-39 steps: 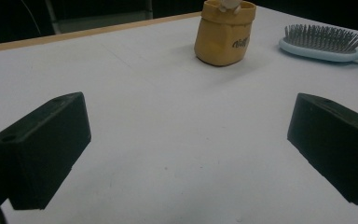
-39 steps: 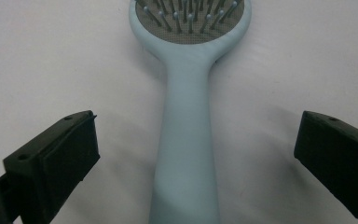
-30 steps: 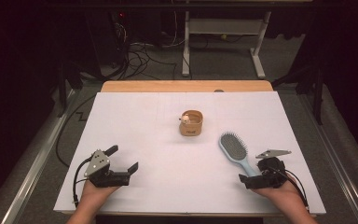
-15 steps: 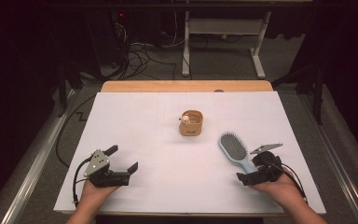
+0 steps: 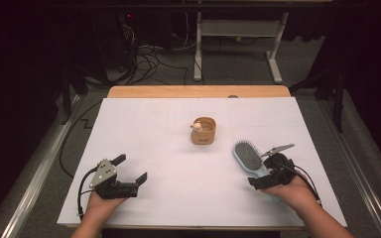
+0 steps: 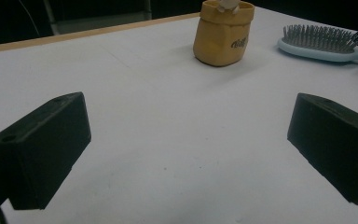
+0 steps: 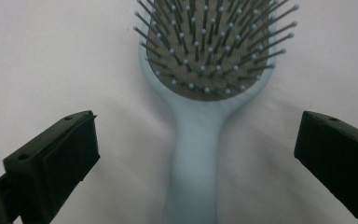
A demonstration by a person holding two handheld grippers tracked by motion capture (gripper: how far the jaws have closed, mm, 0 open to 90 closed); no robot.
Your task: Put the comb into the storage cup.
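Lying between the right gripper's (image 7: 196, 154) spread jaws: the hairbrush (image 7: 200, 93) handle.

The only marking anywhere sits on the small tan, sack-shaped pot (image 6: 223, 32), a short dark mark low on its side at about four o'clock as the left gripper view catches it. It is too small and blurred to read. The pale blue plastic paddle hairbrush (image 7: 205, 74) carries no lettering on the side that shows.
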